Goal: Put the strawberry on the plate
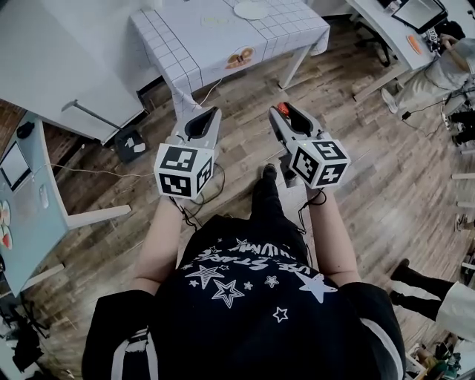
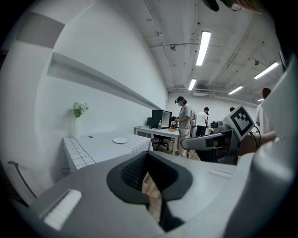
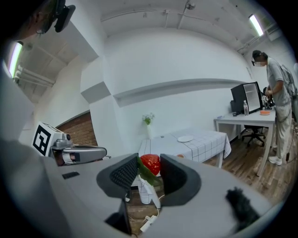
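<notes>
A red strawberry (image 3: 150,163) with green leaves sits between the jaws of my right gripper (image 3: 148,169), which is shut on it; it shows as a red spot (image 1: 282,110) at that gripper's tip (image 1: 283,111). My left gripper (image 1: 210,113) is held beside it at the same height, jaws shut with nothing in them (image 2: 148,174). Both hang over the wooden floor, short of the table with the white checked cloth (image 1: 193,37). A white plate (image 1: 251,10) lies at the table's far side, also in the gripper views (image 2: 120,140) (image 3: 185,138).
An orange item (image 1: 240,57) lies near the table's front edge, and a vase with flowers (image 3: 148,125) stands at its back. A teal table (image 1: 30,215) is at my left. A desk with a monitor (image 2: 160,118) and people stands to the right. Cables cross the floor.
</notes>
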